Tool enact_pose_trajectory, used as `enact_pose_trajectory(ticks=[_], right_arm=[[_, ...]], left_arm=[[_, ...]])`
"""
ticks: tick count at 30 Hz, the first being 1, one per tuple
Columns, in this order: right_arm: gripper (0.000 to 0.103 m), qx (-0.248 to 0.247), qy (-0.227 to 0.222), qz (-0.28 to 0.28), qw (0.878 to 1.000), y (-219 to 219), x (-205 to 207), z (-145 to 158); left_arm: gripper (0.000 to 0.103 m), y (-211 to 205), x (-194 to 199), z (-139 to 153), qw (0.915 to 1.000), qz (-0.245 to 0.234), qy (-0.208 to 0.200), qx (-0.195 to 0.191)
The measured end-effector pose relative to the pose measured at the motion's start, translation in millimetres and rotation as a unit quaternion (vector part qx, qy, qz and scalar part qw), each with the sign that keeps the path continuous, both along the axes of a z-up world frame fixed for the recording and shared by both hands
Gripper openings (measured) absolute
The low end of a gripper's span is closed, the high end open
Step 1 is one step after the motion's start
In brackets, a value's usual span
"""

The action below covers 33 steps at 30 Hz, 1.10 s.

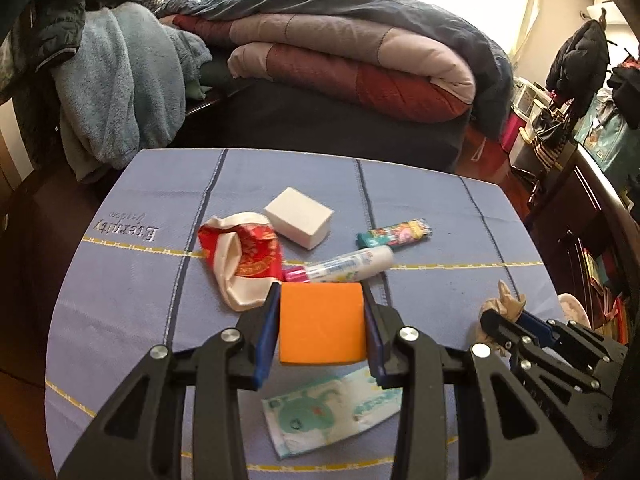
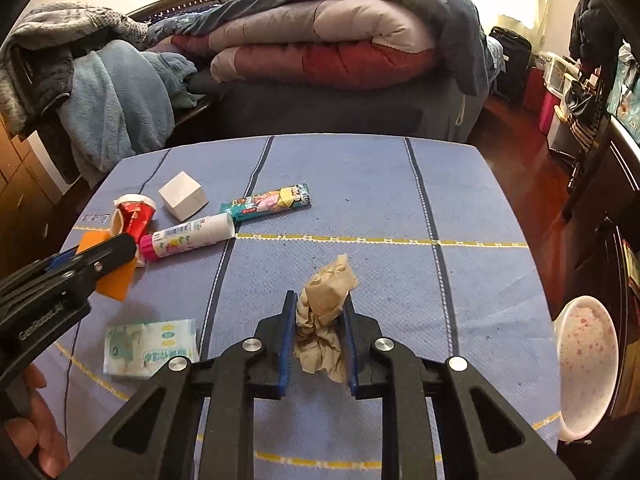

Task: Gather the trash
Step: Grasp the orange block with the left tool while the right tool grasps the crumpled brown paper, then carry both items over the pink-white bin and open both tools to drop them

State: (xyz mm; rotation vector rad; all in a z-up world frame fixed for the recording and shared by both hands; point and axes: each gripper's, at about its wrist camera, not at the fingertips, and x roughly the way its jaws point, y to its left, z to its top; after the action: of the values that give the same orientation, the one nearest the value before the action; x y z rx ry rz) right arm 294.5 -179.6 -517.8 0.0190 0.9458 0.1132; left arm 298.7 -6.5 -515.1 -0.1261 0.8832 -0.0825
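Observation:
My left gripper [image 1: 321, 300] is shut on an orange square sheet [image 1: 322, 326], held just above the blue cloth. My right gripper [image 2: 319, 300] is shut on a crumpled brown paper wad [image 2: 326, 296], which sticks out past the fingertips. In the left wrist view the right gripper [image 1: 494, 320] sits at the right with the brown wad [image 1: 502, 300] in it. In the right wrist view the left gripper [image 2: 120, 246] comes in from the left, carrying the orange sheet [image 2: 116, 280]. A crumpled red and white wrapper [image 1: 240, 256] lies left of centre.
On the blue striped tablecloth [image 2: 400, 200] lie a white block [image 1: 300, 222], a white tube with a pink cap [image 1: 344, 266], a colourful flat packet [image 1: 394, 232] and a wet-wipe pack [image 1: 332, 408]. A pink-speckled white bin [image 2: 584, 364] stands off the table's right edge. A bed with folded quilts lies beyond.

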Motion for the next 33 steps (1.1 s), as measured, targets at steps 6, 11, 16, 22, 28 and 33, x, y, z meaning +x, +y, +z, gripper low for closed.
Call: enact_pose_trajectory(ticks=[6,11,16,22,28,33], right_arm=[[0.021,0.008,-0.002,-0.005,1.0,-14.5,-12.6,10.9],[0.021,0.013,-0.006,-0.013,1.0,-36.4,-24.8,22.4],[0.021,0.011,-0.01,-0.027,1.0,-67.2,-36.6,34.0],[0.021,0.004,-0.017,-0.059,0.998,-121.8,-51.7,48.2],[0.021,0.0,-0.018,-0.105,0.994,-185.7,-66.8,53.0],[0.021,-0.004,-0.017,-0.148,0.989,-243.2,-80.3,52.6]], left_arm=[[0.037,-19.2,-7.4,12.4,0.9999,-0.009,-0.004,0.006],[0.037,-37.4,-14.8,24.4,0.9999,-0.012,-0.005,0.003],[0.037,-68.9,-16.2,35.6,0.9996,-0.026,-0.006,-0.002],[0.037,-129.6,-15.5,49.4,0.9979,-0.062,-0.013,-0.014],[0.037,-208.7,-15.6,54.0,0.9929,-0.116,-0.015,-0.022],[0.038,-268.9,-18.6,52.6,0.9873,-0.156,-0.011,-0.028]])
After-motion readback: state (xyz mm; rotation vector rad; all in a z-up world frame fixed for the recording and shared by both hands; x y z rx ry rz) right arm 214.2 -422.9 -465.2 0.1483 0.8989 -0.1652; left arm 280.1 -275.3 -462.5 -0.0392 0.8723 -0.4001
